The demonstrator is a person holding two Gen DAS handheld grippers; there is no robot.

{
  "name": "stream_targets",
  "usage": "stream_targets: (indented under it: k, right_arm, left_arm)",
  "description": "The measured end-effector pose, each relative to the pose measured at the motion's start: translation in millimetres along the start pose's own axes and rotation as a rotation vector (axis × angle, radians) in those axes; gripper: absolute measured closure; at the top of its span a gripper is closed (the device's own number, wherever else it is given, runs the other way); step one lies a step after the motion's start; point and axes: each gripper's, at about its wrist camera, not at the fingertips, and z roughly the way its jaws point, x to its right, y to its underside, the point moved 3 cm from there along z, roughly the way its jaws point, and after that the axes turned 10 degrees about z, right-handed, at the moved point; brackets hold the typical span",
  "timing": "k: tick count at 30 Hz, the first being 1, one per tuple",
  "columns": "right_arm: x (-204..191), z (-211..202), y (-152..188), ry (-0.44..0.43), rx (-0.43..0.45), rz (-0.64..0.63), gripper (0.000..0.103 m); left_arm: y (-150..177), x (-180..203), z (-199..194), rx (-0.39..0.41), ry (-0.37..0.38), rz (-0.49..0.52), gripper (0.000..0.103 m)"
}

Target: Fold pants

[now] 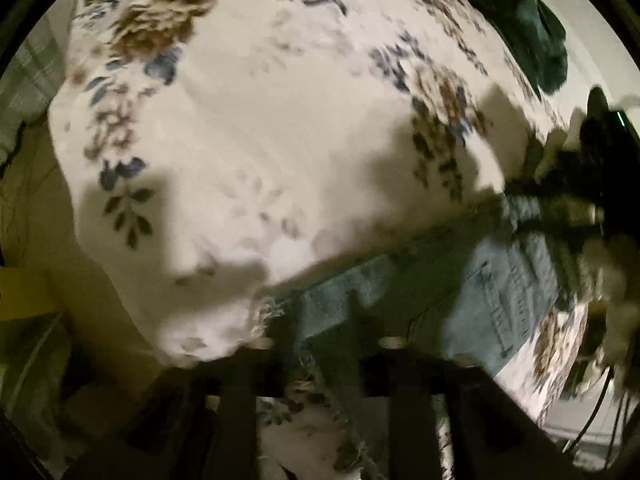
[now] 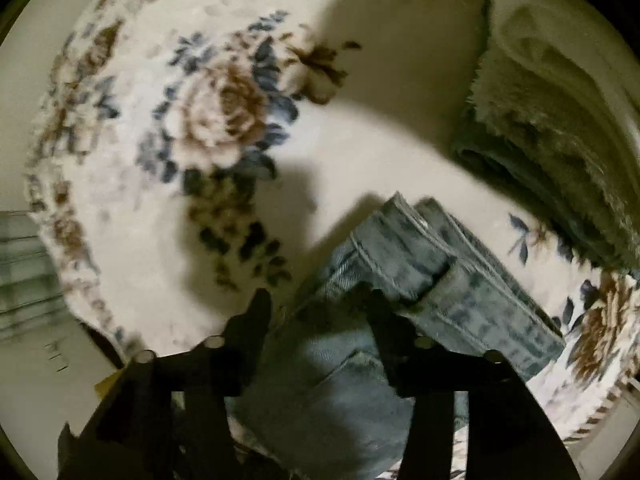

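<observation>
The pants are light blue jeans (image 1: 460, 280) lying on a white floral blanket (image 1: 260, 120). In the left wrist view my left gripper (image 1: 320, 312) has its fingers close together on the frayed hem end of the jeans. In the right wrist view my right gripper (image 2: 312, 304) straddles the waistband end of the jeans (image 2: 440, 280), with denim bunched between its fingers (image 2: 256, 312). The right gripper also shows at the right edge of the left wrist view (image 1: 576, 200), over the far end of the jeans.
A dark green fuzzy blanket (image 2: 560, 152) lies folded at the right of the floral blanket (image 2: 160, 120), and shows at the top right of the left wrist view (image 1: 532, 24). The bed edge drops off at the left, with striped cloth (image 2: 24, 272) beyond.
</observation>
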Motion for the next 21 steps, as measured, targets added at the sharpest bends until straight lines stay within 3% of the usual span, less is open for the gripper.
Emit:
stream_targets:
  k: [1, 2, 5, 6, 10, 15, 18, 21]
  right_arm:
    - [6, -8, 5, -0.010, 0.005, -0.005, 0.038]
    - [10, -14, 9, -0.016, 0.008, -0.009, 0.030]
    - [37, -33, 29, -0.054, 0.010, -0.003, 0.009]
    - [49, -37, 35, -0.066, 0.008, 0.005, 0.006]
    - [98, -46, 57, -0.091, -0.009, 0.036, 0.006]
    - [161, -43, 78, -0.104, -0.047, 0.011, 0.006]
    - [190, -40, 83, -0.141, -0.061, -0.031, 0.007]
    - [208, -33, 85, -0.180, -0.065, -0.084, 0.007]
  left_arm:
    - [1, -1, -3, 0.006, 0.005, -0.010, 0.038]
    - [2, -1, -6, 0.008, 0.013, -0.026, 0.029]
    - [16, 3, -13, 0.013, 0.025, -0.086, 0.029]
    - [23, 5, -14, 0.005, 0.030, -0.108, 0.029]
    - [75, 24, -13, -0.067, 0.080, -0.245, 0.029]
    - [144, 69, 13, -0.184, 0.214, -0.482, 0.029]
    - [173, 87, 34, -0.209, 0.284, -0.671, 0.029]
    - [185, 96, 53, -0.185, 0.344, -0.830, 0.031]
